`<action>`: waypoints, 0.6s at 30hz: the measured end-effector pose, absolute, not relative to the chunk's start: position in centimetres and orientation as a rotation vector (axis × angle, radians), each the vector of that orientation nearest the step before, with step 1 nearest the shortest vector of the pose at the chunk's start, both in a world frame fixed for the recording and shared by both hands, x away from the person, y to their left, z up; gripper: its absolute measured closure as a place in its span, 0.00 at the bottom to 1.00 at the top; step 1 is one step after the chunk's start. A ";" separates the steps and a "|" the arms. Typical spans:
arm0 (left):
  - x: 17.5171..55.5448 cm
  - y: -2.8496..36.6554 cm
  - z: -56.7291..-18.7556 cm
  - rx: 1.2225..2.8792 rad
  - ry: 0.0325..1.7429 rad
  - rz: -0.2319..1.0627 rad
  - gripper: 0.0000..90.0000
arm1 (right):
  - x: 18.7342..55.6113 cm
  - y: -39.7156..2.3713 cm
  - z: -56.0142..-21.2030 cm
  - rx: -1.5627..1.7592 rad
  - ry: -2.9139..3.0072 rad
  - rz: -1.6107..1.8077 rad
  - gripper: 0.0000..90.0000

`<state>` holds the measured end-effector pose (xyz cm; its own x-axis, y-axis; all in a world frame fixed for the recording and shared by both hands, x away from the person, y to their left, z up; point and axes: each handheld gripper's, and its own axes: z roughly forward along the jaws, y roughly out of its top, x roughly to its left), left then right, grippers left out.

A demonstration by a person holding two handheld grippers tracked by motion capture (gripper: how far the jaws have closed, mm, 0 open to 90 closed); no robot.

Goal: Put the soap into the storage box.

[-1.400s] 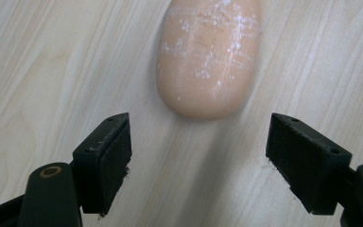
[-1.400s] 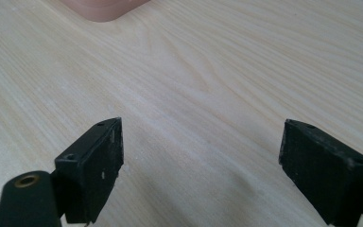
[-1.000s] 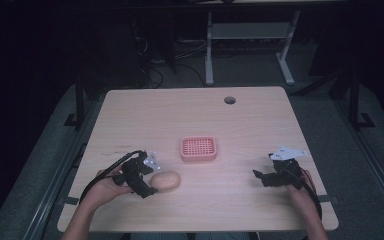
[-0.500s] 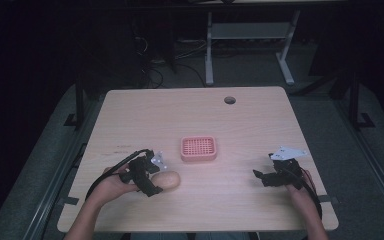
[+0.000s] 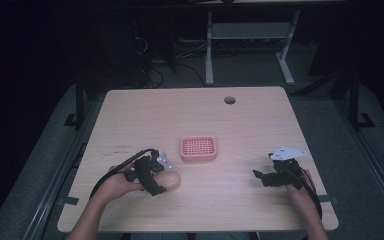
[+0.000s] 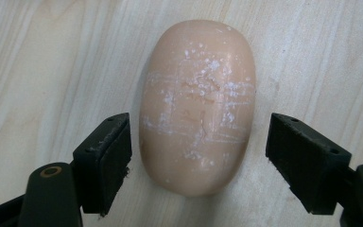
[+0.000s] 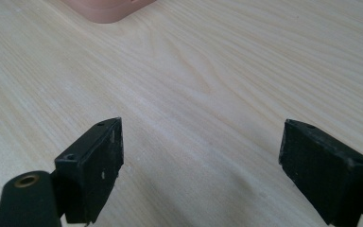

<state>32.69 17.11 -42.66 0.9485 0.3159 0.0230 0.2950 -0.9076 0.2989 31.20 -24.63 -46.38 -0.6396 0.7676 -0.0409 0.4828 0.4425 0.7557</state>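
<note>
A person's left gripper stood open over a peach-coloured soap bar lying flat on the wooden table, its jaws either side of the bar's near end and clear of it. The bar looked hard, smooth and likely slippery, so a squeeze across its flat long sides seemed safest. The right gripper, also open and empty, pointed toward a pink soap dish ahead.
</note>
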 end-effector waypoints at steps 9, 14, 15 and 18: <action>33.0 16.7 -43.1 2.818 0.454 0.080 0.26 | 31.2 -24.6 -46.4 1.060 2.322 1.034 0.15; 33.3 16.6 -43.3 2.823 0.457 0.070 0.26 | 31.2 -24.7 -46.4 1.051 2.325 1.028 0.15; 33.4 16.5 -43.4 2.824 0.457 0.068 0.26 | 31.2 -24.6 -46.4 1.059 2.323 1.032 0.15; 33.4 16.3 -43.5 2.828 0.451 0.064 0.26 | 31.2 -24.6 -46.4 1.060 2.323 1.032 0.15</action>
<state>33.43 16.33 -43.55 0.9505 0.3108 0.0005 0.2986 -0.9134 0.2768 31.22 -24.62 -46.37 -0.6403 0.7670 -0.0407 0.4838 0.4439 0.7543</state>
